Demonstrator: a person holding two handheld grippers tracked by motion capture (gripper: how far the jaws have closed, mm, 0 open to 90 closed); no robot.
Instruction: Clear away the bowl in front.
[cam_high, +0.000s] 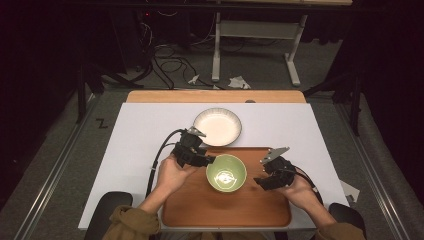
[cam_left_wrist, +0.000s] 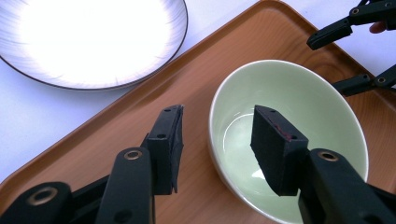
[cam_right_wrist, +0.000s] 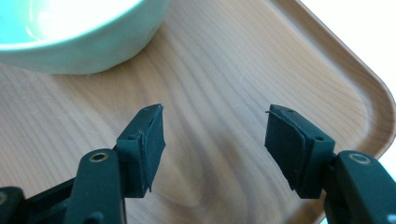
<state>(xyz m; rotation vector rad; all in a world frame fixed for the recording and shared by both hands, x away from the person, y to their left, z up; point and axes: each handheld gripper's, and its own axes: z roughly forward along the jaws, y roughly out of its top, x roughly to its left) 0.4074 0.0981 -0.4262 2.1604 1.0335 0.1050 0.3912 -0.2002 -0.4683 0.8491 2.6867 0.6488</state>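
A pale green bowl (cam_high: 226, 173) stands empty on a wooden tray (cam_high: 200, 205). My left gripper (cam_high: 209, 160) is at the bowl's left rim. In the left gripper view, the left gripper (cam_left_wrist: 219, 112) is open and straddles the rim of the bowl (cam_left_wrist: 299, 102), one jaw over the tray (cam_left_wrist: 116, 135) and the other over the bowl's inside, with neither pad pressing. My right gripper (cam_high: 261, 176) hovers just right of the bowl. Seen in its own view, the right gripper (cam_right_wrist: 217, 112) is open over the bare tray (cam_right_wrist: 224, 60), with the bowl (cam_right_wrist: 84, 42) ahead to the left.
A white plate (cam_high: 217, 126) with a dark rim lies on the white table cover (cam_high: 140, 130) just beyond the tray's far edge. The person's hands and sleeves come in at the bottom. Cables and a desk frame (cam_high: 255, 30) stand on the floor behind the table.
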